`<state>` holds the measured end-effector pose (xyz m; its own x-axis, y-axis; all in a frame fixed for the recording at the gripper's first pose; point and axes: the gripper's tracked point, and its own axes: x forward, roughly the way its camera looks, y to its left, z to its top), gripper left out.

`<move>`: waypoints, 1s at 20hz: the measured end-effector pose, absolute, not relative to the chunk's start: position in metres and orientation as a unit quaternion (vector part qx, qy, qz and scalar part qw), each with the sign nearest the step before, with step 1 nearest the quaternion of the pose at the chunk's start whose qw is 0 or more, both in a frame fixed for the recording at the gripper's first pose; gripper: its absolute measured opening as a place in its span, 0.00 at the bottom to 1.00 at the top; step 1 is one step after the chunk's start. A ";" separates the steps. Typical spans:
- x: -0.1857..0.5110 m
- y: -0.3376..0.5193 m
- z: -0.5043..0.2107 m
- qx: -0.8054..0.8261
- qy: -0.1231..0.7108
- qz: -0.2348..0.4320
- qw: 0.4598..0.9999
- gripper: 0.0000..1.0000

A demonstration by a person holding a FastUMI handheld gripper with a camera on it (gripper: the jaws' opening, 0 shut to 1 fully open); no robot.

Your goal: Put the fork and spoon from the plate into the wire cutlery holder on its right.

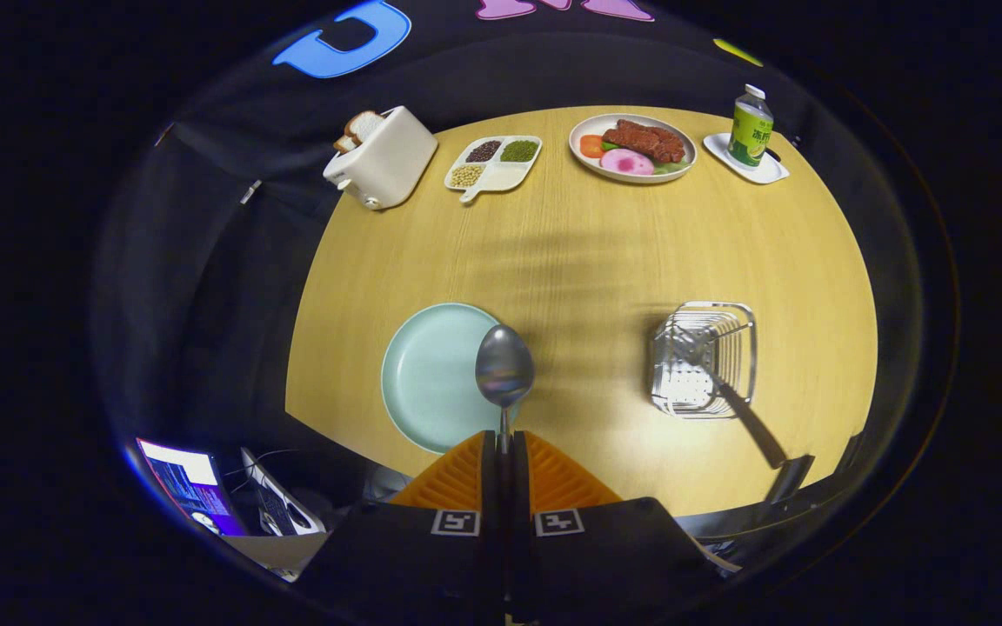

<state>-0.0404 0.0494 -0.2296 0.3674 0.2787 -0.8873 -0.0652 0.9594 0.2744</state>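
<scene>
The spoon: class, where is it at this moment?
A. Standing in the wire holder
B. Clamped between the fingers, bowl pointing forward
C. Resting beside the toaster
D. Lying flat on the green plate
B: the spoon has its handle pinched between the two orange fingers of the gripper, its bowl held over the edge of the green plate, while the fork already sits in the wire holder.

A polished, mirror-bright metal spoon is clamped by its handle between the ribbed, matt orange plastic fingers of the gripper. A smooth, semi-gloss pale green plate is seen on the light wood-grain table. Shiny chromed wire forms the cutlery holder, in which a fork with a matt dark handle is held. The toaster is finished in smooth cream plastic.
</scene>
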 end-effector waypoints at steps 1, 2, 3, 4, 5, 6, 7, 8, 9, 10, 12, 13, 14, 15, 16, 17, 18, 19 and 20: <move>-0.040 0.035 -0.226 0.093 0.558 0.104 0.818 0.08; -0.040 0.021 -0.225 0.089 0.566 0.102 0.813 0.08; -0.041 0.008 -0.223 0.086 0.574 0.099 0.808 0.08; -0.041 -0.006 -0.221 0.082 0.581 0.097 0.804 0.08; -0.041 -0.016 -0.221 0.079 0.590 0.095 0.798 0.08; -0.041 -0.028 -0.221 0.077 0.598 0.092 0.793 0.08; -0.040 -0.038 -0.222 0.078 0.605 0.089 0.788 0.08; -0.039 -0.048 -0.225 0.075 0.612 0.086 0.782 0.08; -0.038 -0.058 -0.228 0.067 0.620 0.083 0.778 0.08; -0.037 -0.067 -0.231 0.061 0.627 0.079 0.772 0.08; -0.034 -0.075 -0.238 0.063 0.640 0.076 0.762 0.08; -0.032 -0.077 -0.242 0.063 0.647 0.076 0.756 0.08; -0.028 -0.078 -0.246 0.061 0.651 0.075 0.753 0.08; -0.025 -0.078 -0.249 0.059 0.655 0.076 0.750 0.08; -0.023 -0.076 -0.253 0.058 0.659 0.076 0.746 0.08; -0.020 -0.075 -0.256 0.056 0.661 0.076 0.745 0.08; -0.018 -0.074 -0.259 0.051 0.664 0.078 0.742 0.08; -0.018 -0.075 -0.262 0.047 0.669 0.077 0.738 0.08; -0.016 -0.074 -0.265 0.044 0.672 0.076 0.736 0.08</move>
